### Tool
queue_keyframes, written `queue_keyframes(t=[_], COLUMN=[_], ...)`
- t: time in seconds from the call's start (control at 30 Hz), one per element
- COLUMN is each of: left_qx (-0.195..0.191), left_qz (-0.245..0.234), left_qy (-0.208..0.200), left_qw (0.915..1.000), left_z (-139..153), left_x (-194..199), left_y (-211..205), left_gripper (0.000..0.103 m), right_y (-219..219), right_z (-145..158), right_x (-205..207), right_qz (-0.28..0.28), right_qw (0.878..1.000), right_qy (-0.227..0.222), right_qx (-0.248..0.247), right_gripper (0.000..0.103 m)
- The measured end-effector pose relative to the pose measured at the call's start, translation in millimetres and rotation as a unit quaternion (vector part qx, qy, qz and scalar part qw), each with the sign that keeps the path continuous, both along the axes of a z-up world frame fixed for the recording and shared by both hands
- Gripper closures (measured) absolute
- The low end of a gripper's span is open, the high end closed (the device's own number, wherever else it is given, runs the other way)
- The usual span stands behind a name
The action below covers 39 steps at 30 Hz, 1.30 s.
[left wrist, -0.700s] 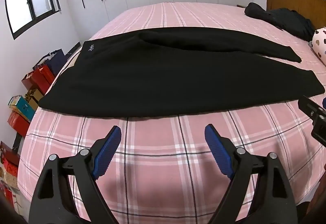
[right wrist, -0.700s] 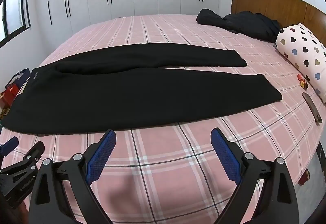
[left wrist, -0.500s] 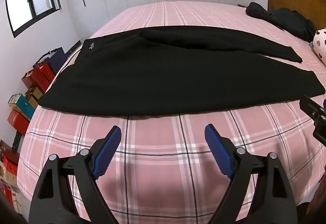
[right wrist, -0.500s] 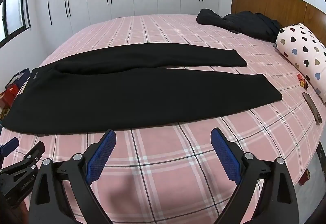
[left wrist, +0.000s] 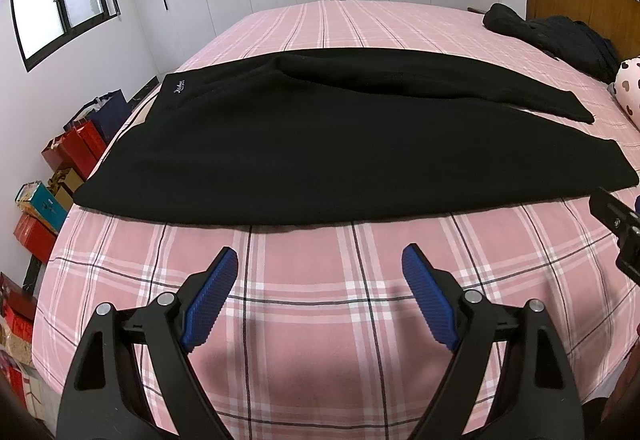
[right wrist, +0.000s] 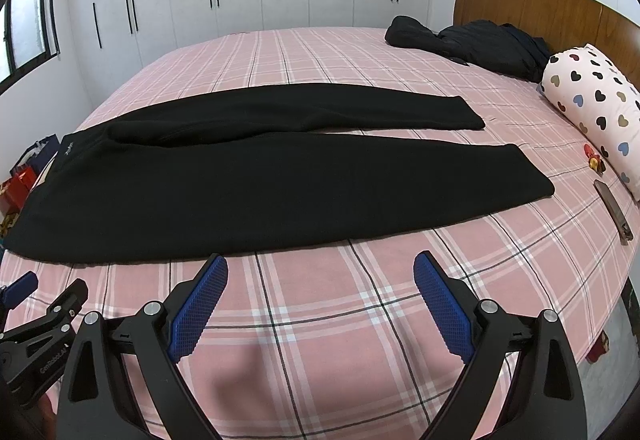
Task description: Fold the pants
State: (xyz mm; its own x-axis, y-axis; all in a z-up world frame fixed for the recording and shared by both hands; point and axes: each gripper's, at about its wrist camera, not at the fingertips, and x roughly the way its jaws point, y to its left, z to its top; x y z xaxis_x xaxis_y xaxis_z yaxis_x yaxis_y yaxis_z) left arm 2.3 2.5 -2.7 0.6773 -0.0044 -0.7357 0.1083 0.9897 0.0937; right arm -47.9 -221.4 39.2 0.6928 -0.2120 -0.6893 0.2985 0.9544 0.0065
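Lay flat across the pink plaid bed (left wrist: 320, 304): the black pants (left wrist: 304, 156), waistband toward the window side, both legs running toward the headboard (right wrist: 532, 12) side. Spread with the 2 legs side by side, the far leg partly tucked against the near one, hems staggered near the heart-print pillow (right wrist: 596, 116). Looked smoothed and ready, yet judged unfolded: no leg brought over the other, no crosswise fold made.

Hovered above bare bedsheet just short of the near edge of the pants: left tongs (left wrist: 320, 266), blue pads spread wide, nothing between them. Same for the right tongs (right wrist: 320, 272): released, gaping, empty, clear of the cloth. No contact with the fabric from either.

Judged at the very start, 0 folds completed. Left to do, likely: grasp the near leg at waist and hem, carry it over the far leg, then fold the length in halves or thirds.

Piled separately by the headboard: a dark heap of clothing (right wrist: 476, 44), well apart from the pants.
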Motion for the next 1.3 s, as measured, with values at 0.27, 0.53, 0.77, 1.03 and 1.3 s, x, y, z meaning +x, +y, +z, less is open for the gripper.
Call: queue_keyframes(t=[0.27,0.53,0.77,1.03,1.3], left_qx=[0.002,0.002,0.004,0.022,0.019], left_qz=[0.0,0.001,0.0,0.0,-0.006], left_qy=[-0.001,0.003,0.004,0.027,0.024], left_qw=[1.0,1.0,1.0,0.9994,0.9995], left_z=[-1.0,-2.3,-4.3,-5.9,-5.8], left_x=[1.1,1.9,2.0,3.1,2.6], left_y=[0.8,0.2,-0.3,-2.1,-2.7], left_gripper=[0.021,0.021,0.021,0.021,0.02], right_y=[1.7,0.6,-0.6,-3.0,-19.0], right_z=[-1.1,-2.9,-4.6,-5.6,-11.0], right_x=[0.9,1.3,2.3,2.1,5.3], right_qz=[0.001,0.002,0.003,0.005,0.006], right_qw=[1.0,1.0,1.0,1.0,0.998], right_qy=[0.002,0.001,0.002,0.003,0.022], right_qx=[0.001,0.003,0.009,0.025,0.066], right_gripper=[0.011,0.011,0.011,0.011,0.011])
